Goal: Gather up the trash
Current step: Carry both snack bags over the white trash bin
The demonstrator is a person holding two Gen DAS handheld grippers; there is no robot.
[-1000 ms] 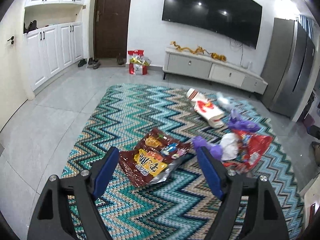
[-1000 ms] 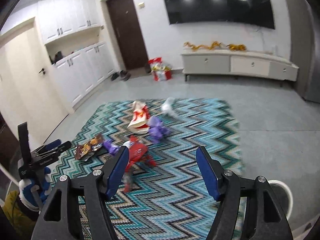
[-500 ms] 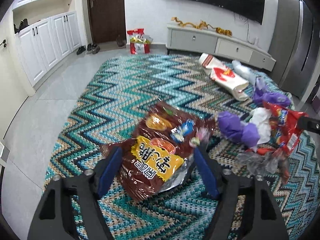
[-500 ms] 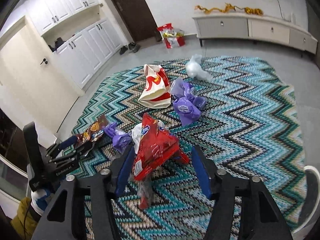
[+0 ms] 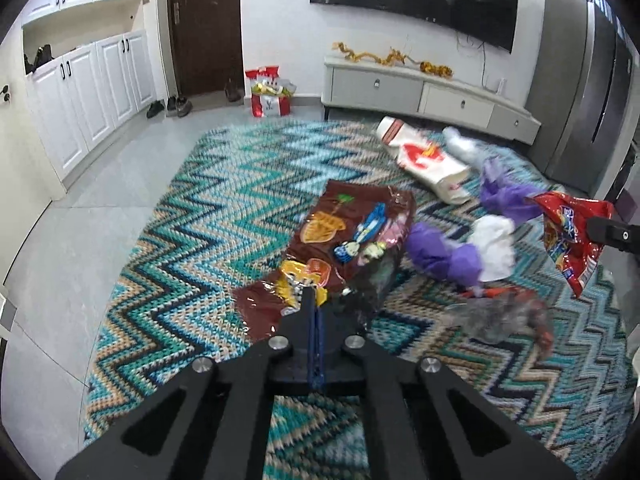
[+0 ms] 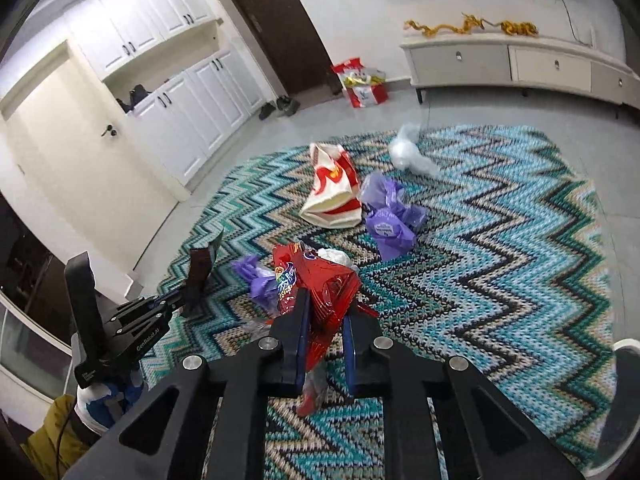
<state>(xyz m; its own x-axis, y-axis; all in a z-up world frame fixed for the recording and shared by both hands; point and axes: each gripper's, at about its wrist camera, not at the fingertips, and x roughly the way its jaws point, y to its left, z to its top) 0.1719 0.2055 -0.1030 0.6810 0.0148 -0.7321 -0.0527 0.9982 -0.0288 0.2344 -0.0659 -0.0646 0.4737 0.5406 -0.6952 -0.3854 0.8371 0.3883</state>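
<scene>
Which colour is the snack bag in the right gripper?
Red snack bag, best seen in the right wrist view.

Bright ceiling spots glare; fisheye-bent edges; slight motion blur

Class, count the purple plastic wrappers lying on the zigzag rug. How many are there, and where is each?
2. One purple wrapper lies right of the white-and-red paper bag. The other purple wrapper lies crumpled just left of the red snack bag; that bag may hide more.

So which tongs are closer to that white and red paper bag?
Probably the right. The right tongs hold the red wrapper just short of the paper bag; the left tongs, clamping the brown snack bag, sit farther back.
</scene>
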